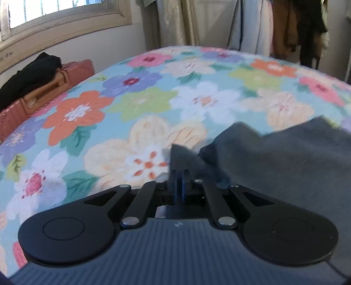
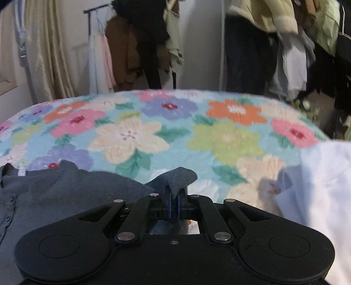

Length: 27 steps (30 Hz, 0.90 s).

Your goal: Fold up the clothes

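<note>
Your left gripper (image 1: 180,175) points down at the flowered bedspread (image 1: 140,100) with its jaws clenched on a corner of the dark grey shirt (image 1: 285,157), which lies on the bed to its right. Your right gripper (image 2: 174,195) is angled down likewise, its jaws clenched on another raised fold of the same shirt, whose body spreads toward the left edge of that view. Only the left view shows the window (image 1: 54,13) and the reddish case (image 1: 54,85) under a black cloth (image 1: 30,72); only the right view shows the shirt's button placket (image 2: 8,217), a white garment (image 2: 318,193) at the right edge, and the clothes rack (image 2: 140,43).
</note>
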Each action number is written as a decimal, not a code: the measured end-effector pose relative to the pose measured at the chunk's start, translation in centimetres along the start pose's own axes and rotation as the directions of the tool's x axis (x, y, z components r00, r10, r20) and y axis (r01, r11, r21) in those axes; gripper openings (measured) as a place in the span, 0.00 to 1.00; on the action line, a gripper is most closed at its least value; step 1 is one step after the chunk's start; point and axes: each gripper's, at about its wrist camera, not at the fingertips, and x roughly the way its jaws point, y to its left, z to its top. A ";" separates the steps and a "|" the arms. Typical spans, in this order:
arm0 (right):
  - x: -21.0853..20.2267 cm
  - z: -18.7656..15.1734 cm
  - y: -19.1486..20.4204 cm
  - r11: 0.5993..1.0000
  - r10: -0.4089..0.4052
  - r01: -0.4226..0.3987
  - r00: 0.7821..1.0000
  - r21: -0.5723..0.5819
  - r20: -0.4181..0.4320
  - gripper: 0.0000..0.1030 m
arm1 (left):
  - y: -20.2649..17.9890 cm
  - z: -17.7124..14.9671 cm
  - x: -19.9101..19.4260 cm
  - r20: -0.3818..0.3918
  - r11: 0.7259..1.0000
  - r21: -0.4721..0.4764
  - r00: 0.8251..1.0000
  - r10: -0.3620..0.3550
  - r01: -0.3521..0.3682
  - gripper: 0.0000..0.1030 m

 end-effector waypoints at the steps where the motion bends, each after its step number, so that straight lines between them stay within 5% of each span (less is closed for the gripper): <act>1: 0.5 0.0 0.0 1.000 -0.001 0.001 1.000 0.017 -0.014 0.06 | 0.6 0.0 -0.5 -0.006 0.999 -0.035 1.000 -0.016 0.016 0.09; 7: -2.7 0.0 1.4 0.999 0.046 -0.046 0.997 -0.006 0.060 0.09 | 2.0 -0.2 -6.4 0.028 0.959 -0.213 0.982 -0.188 0.190 0.45; 13: -7.2 -1.0 8.3 0.925 0.242 -0.219 0.970 -0.311 0.037 0.14 | -2.0 -2.3 -8.1 -0.055 0.932 -0.194 0.945 -0.321 0.306 0.48; 14: -7.8 -1.4 9.4 0.901 0.297 -0.284 0.955 -0.328 -0.009 0.15 | -2.8 -2.5 -8.0 -0.064 0.933 -0.180 0.942 -0.329 0.313 0.48; 16: -8.9 -2.4 10.7 0.848 0.410 -0.420 0.906 -0.323 -0.104 0.33 | -3.7 -2.8 -7.8 -0.080 0.943 -0.151 0.948 -0.309 0.295 0.48; 19: -11.2 -4.2 11.1 0.746 0.539 -0.548 0.831 -0.379 -0.140 0.32 | -3.4 -3.3 -7.4 -0.097 0.949 -0.148 0.951 -0.293 0.278 0.48; 22: -11.9 -4.8 10.0 0.780 0.468 -0.450 0.881 -0.435 -0.072 0.34 | -1.7 -3.3 -7.2 -0.102 0.950 -0.187 0.957 -0.271 0.250 0.48; 27: -9.8 -2.8 6.1 0.876 0.380 -0.380 0.923 -0.297 -0.060 0.36 | 0.4 -2.7 -6.7 -0.071 0.961 -0.169 0.970 -0.233 0.218 0.50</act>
